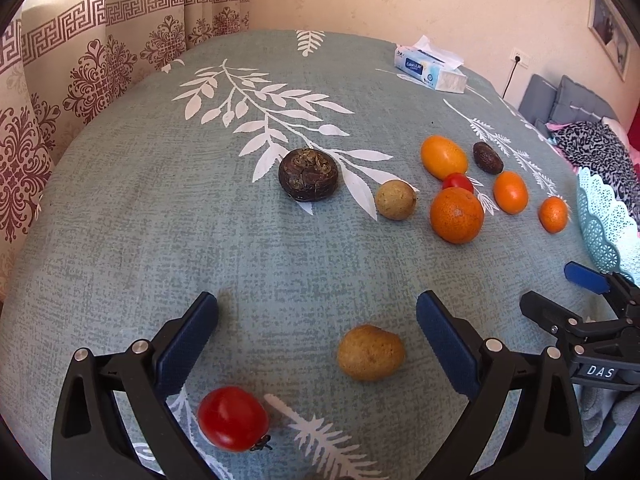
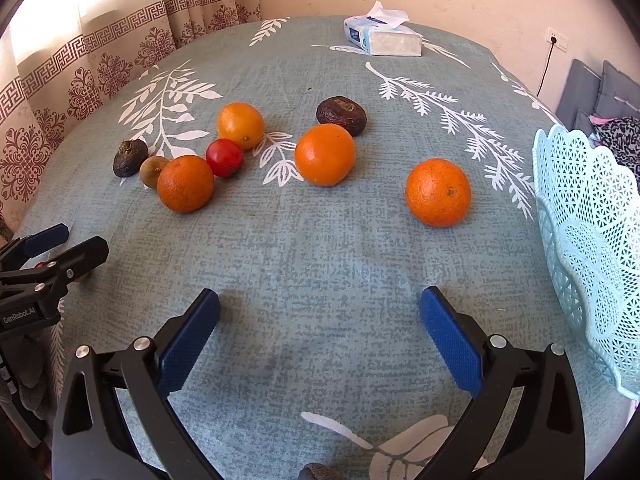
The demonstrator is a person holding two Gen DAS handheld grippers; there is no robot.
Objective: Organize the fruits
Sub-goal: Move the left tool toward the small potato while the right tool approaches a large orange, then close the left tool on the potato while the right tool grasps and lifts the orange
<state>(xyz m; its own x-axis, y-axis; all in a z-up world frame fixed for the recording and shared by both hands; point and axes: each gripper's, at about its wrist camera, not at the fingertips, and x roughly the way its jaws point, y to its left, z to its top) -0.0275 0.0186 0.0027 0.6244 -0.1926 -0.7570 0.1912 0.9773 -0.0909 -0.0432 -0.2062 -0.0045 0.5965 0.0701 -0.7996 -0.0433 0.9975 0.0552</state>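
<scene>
On the bench: round orange fruits [image 2: 438,192], pale-blue lattice plastic basket [image 2: 588,216] at right.
Left gripper [image 1: 316,320]: jaws apart, empty.
Right gripper [image 2: 320,316]: jaws apart, empty.

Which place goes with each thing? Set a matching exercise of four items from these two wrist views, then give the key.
Things:
1. tissue box
2. lattice basket
3. left tongs
4. small tomato

Places:
A. far end of the table
B. between two oranges
C. open, over a brown fruit
D. right edge of the table

Pairs: 1-A, 2-D, 3-C, 4-B
</scene>
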